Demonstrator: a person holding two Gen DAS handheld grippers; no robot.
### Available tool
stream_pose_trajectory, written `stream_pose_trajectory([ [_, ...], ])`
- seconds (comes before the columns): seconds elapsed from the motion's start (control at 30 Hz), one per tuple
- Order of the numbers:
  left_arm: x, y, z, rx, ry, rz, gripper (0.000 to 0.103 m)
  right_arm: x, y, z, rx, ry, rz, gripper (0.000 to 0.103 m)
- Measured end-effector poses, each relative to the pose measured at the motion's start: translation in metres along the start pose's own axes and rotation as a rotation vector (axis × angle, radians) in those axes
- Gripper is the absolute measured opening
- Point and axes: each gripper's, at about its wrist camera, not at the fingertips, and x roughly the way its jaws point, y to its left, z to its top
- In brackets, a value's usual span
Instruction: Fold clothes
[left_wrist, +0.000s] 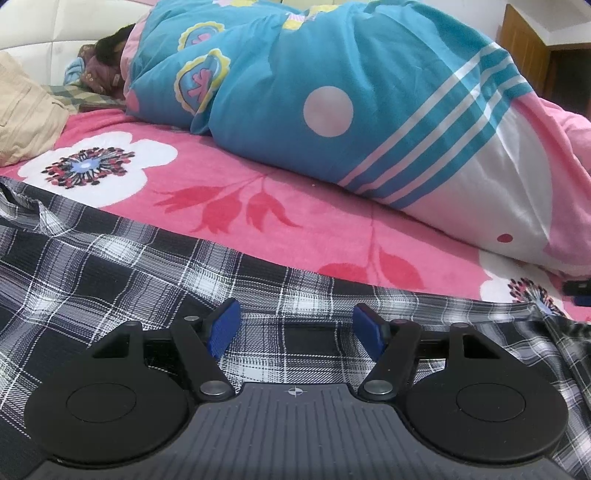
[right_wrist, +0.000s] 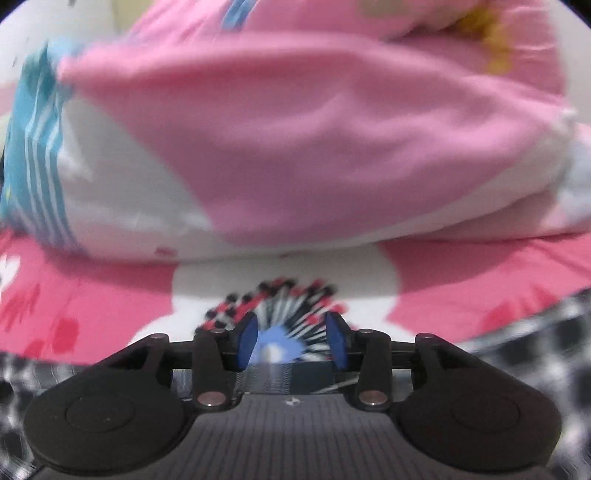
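The plaid shirt (left_wrist: 155, 266) lies spread across the near edge of the bed's pink floral sheet (left_wrist: 229, 177). The left gripper (left_wrist: 294, 334) hovers over it, jaws wide, nothing between them. Behind, a bundled blue-and-pink quilt (left_wrist: 332, 92) crowds the bed. The blurred right view shows the right gripper (right_wrist: 291, 338) part-open and empty over a flower print.

Both wrist views look low across the bedspread (left_wrist: 258, 206) toward the quilt (right_wrist: 295, 129).

Even indoor light, soft shadows, left view sharp, right view motion-blurred, fisheye bending at edges
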Motion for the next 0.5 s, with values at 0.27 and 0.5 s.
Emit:
stream_pose_trajectory([
  [0.27, 0.000, 0.002, 0.000, -0.012, 0.000, -0.014, 0.074, -0.118, -0.065, -0.034, 0.157, -0.092, -0.008, 0.054],
  [0.5, 0.001, 0.004, 0.000, -0.021, 0.002, -0.033, 0.080, -0.172, -0.142, -0.099, 0.495, 0.006, -0.100, 0.055],
])
